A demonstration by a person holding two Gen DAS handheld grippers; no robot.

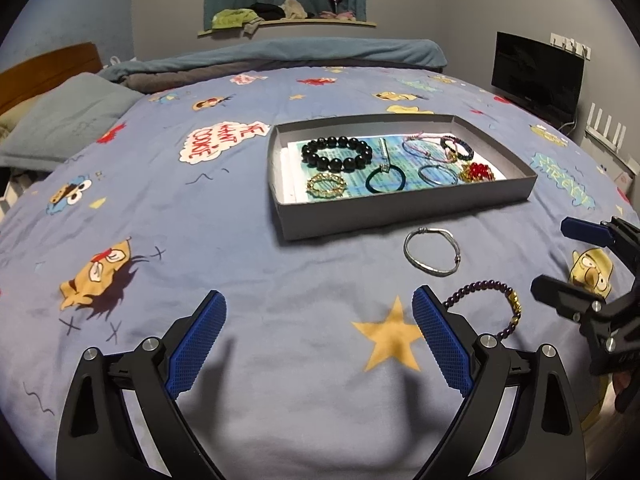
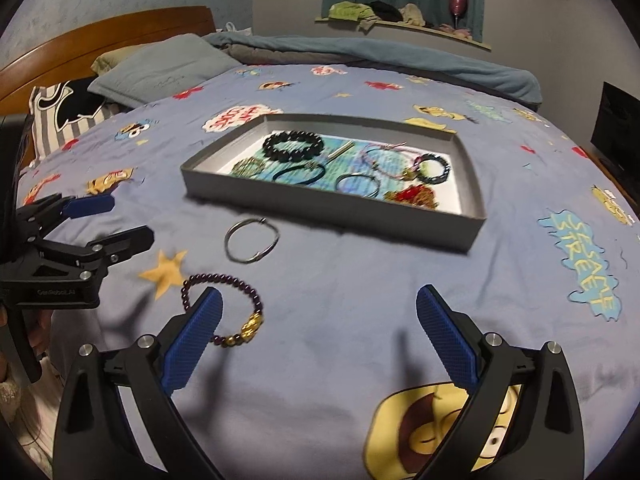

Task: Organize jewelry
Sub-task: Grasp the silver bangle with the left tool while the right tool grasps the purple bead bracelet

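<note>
A grey shallow box (image 1: 404, 212) (image 2: 320, 208) lies on the bed and holds several bracelets, among them a black bead bracelet (image 1: 337, 154) (image 2: 293, 145). A silver bangle (image 1: 432, 251) (image 2: 251, 240) lies on the sheet in front of the box. A purple bead bracelet with gold charms (image 1: 490, 308) (image 2: 230, 310) lies nearer, partly hidden behind a finger in both views. My left gripper (image 1: 318, 308) (image 2: 116, 220) is open and empty, left of the purple bracelet. My right gripper (image 2: 320, 304) (image 1: 556, 256) is open and empty, to its right.
The bed has a blue Sesame Street sheet (image 1: 240, 240) (image 2: 400, 300). Pillows (image 1: 68, 116) (image 2: 160, 68) and a wooden headboard (image 2: 104, 36) are at the left. A folded blue blanket (image 1: 300, 50) lies along the far edge. A black monitor (image 1: 536, 72) stands at the right.
</note>
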